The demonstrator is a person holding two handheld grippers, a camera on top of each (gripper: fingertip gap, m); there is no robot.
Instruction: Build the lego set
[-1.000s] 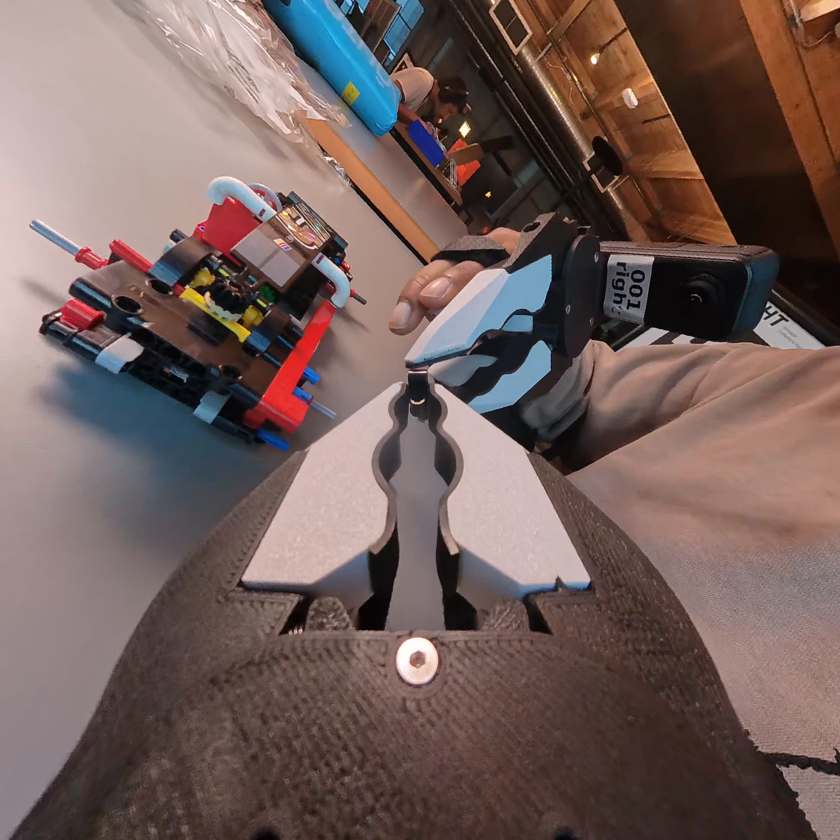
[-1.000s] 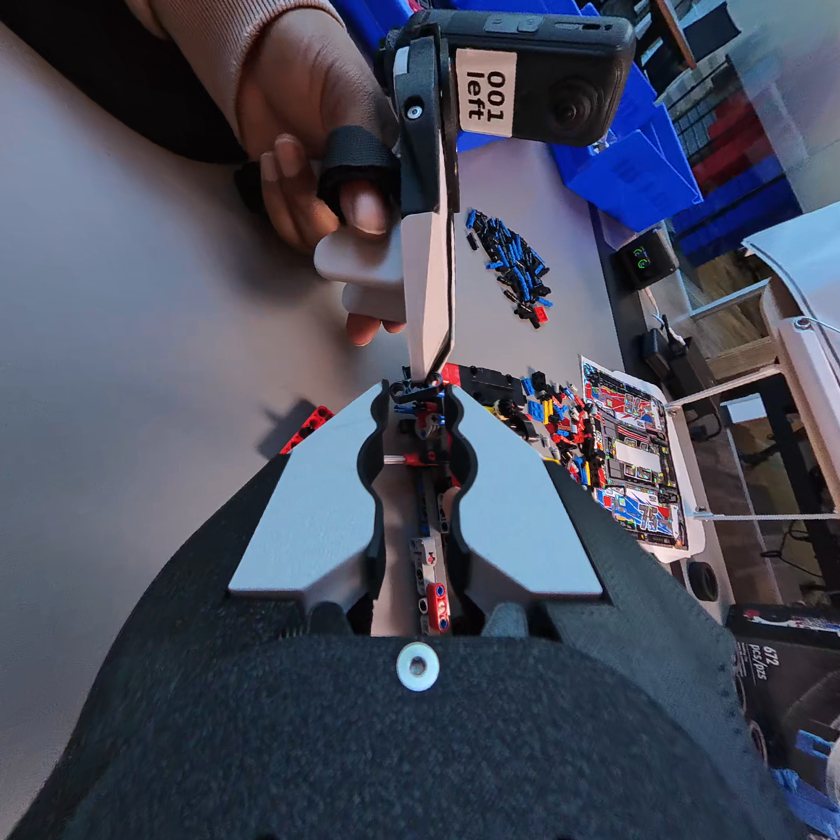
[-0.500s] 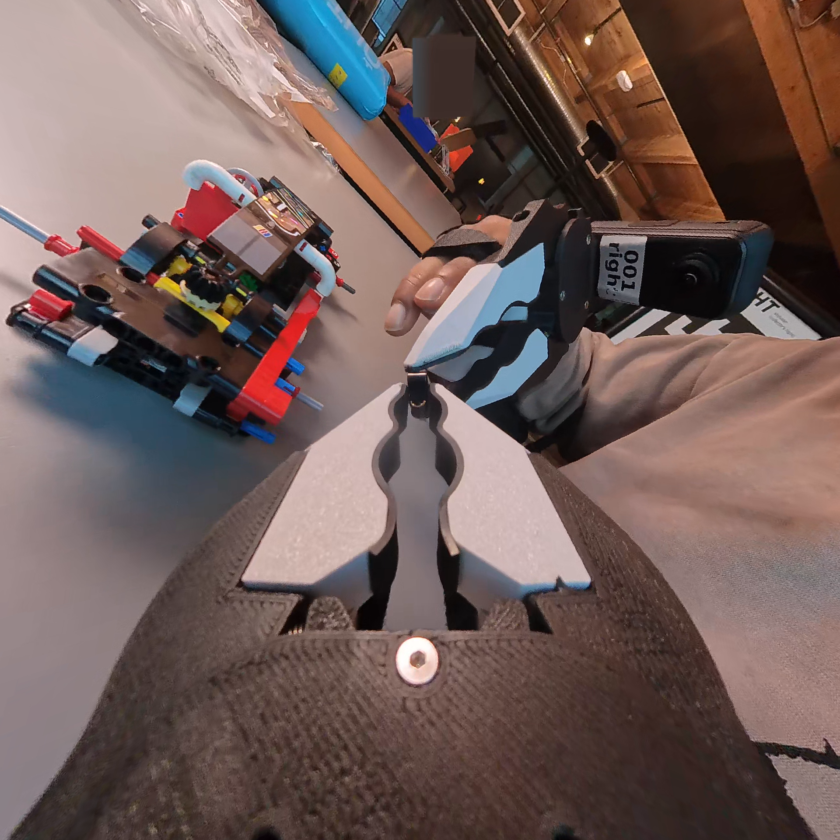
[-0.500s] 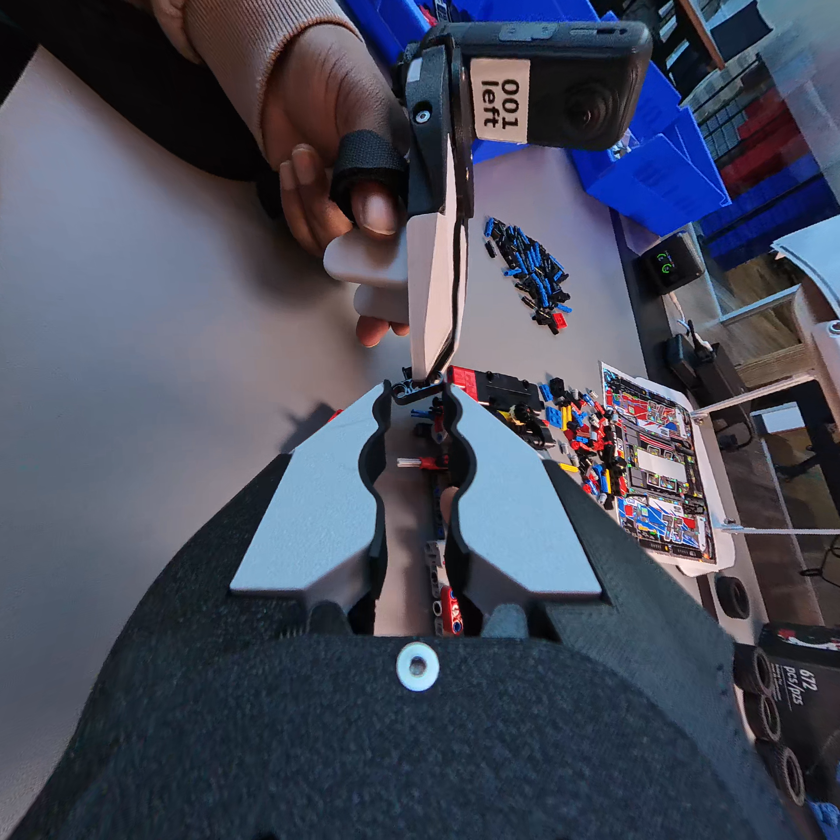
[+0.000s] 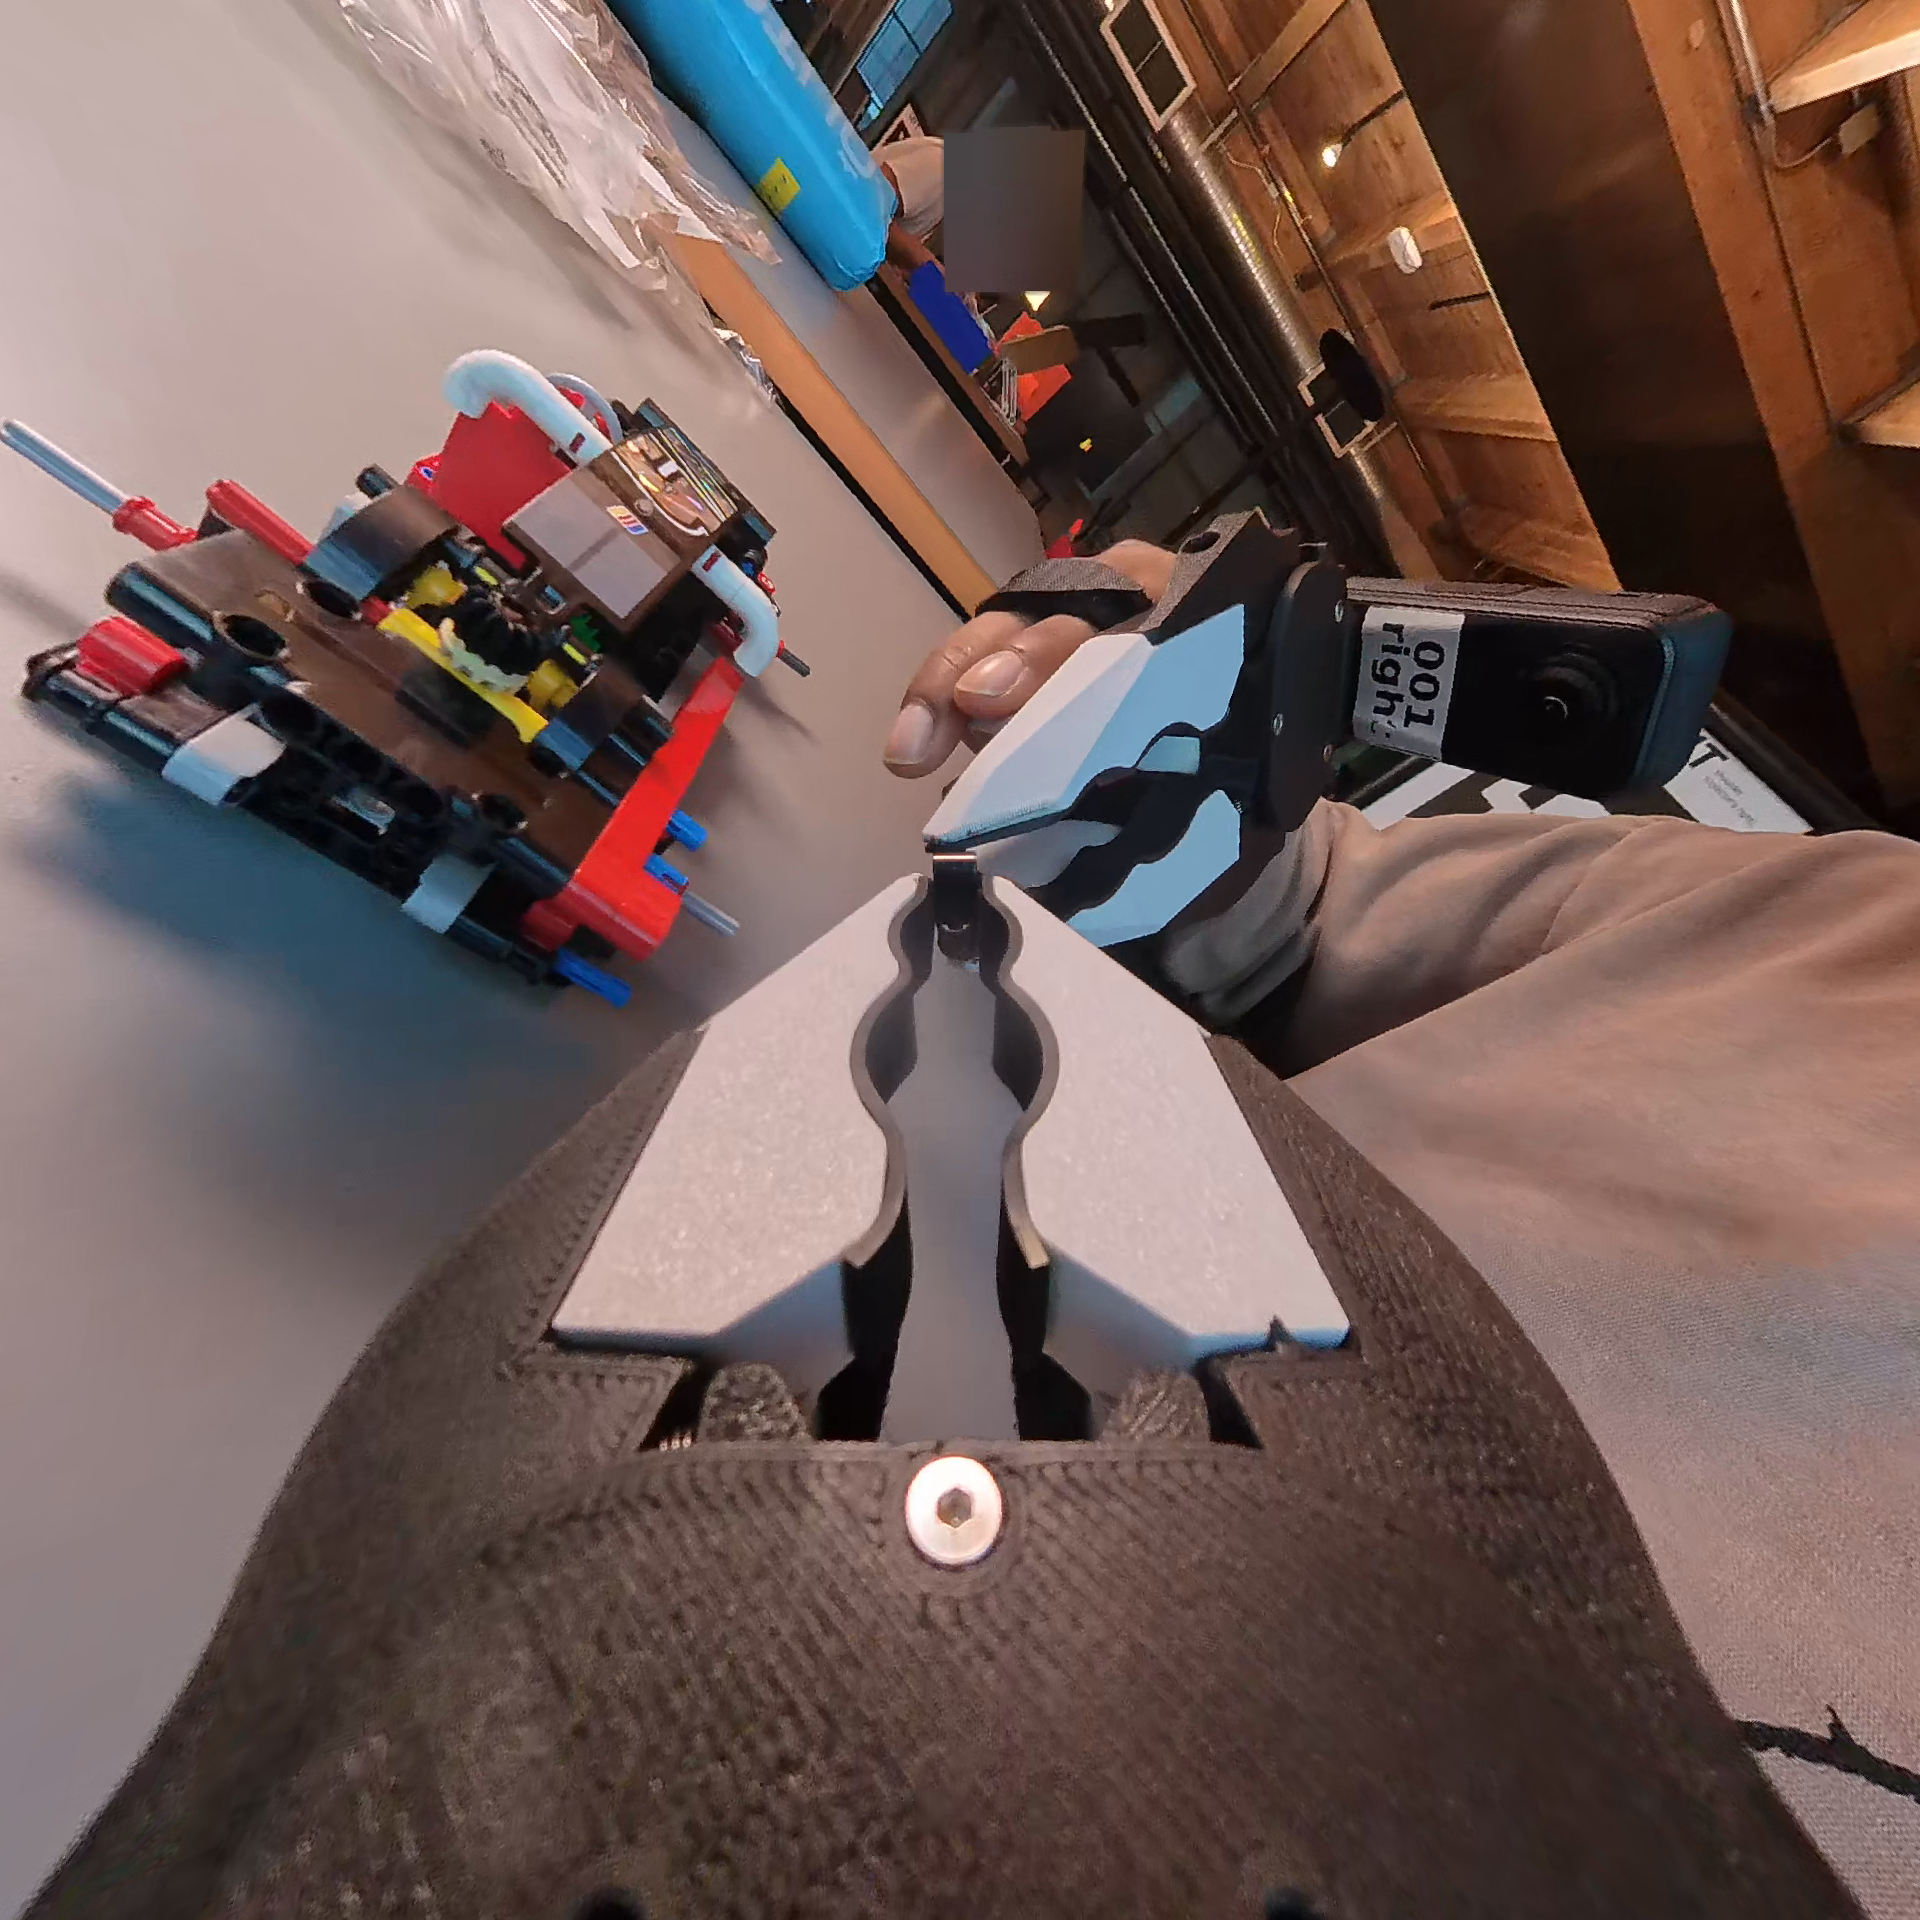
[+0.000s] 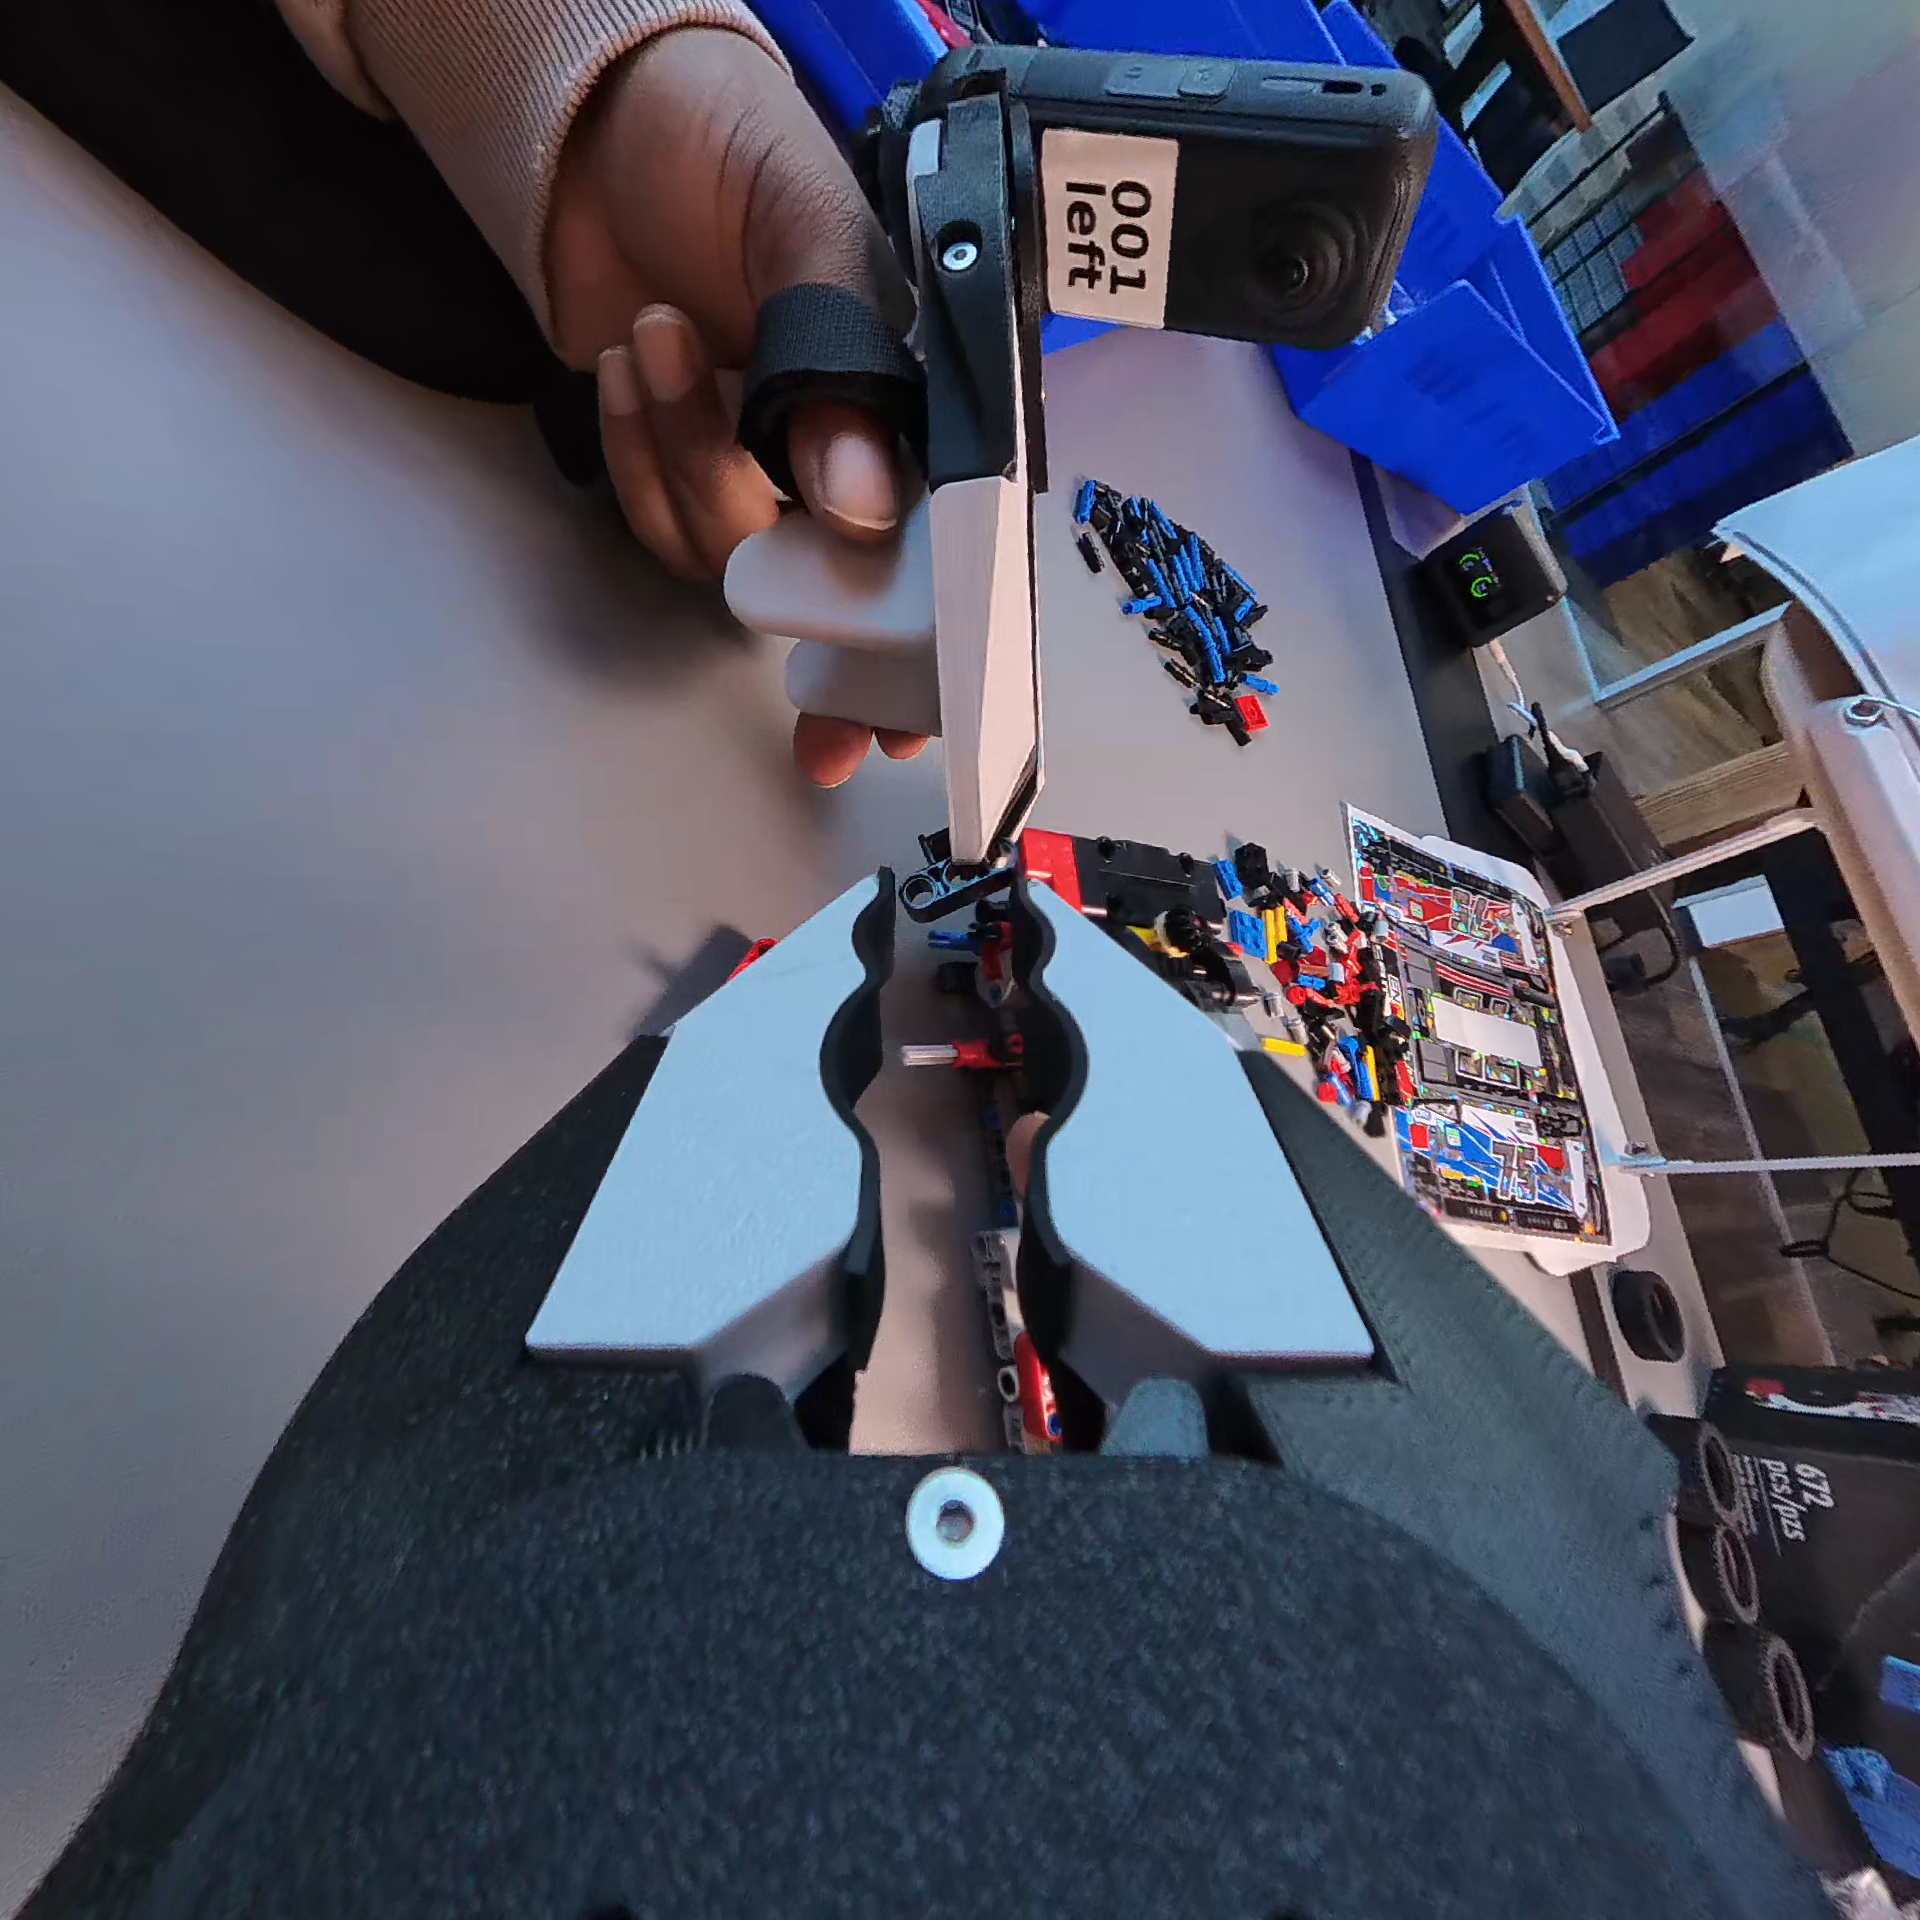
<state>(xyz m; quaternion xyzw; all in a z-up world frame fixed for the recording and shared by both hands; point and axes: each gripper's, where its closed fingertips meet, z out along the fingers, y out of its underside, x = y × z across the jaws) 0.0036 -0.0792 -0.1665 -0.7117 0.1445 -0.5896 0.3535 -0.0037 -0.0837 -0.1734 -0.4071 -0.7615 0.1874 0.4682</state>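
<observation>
A small black Lego beam (image 5: 954, 914) sits between the tips of my left gripper (image 5: 954, 883), which is shut on it above the table. In the right wrist view the same beam (image 6: 935, 891) spans the narrow gap of my right gripper (image 6: 956, 894), whose tips close on its two ends. The left gripper (image 6: 987, 852) comes down onto it from above, edge-on. The right gripper (image 5: 966, 842) shows from the side in the left wrist view. The part-built red and black Lego model (image 5: 416, 707) stands on the grey table to the left.
Loose Lego parts (image 6: 1299, 956) and a pile of blue and black pins (image 6: 1184, 603) lie beyond the grippers, with a sticker sheet (image 6: 1475, 1049), blue bins (image 6: 1455, 384) and a dark box with tyres (image 6: 1787, 1507). Clear plastic bags (image 5: 540, 114) lie at the far table edge. My two grippers' fingertips are within a few centimetres of each other.
Both grippers stay joined at the black beam. The pair has shifted slightly over the table, so the model and parts sit a little differently in the views.
</observation>
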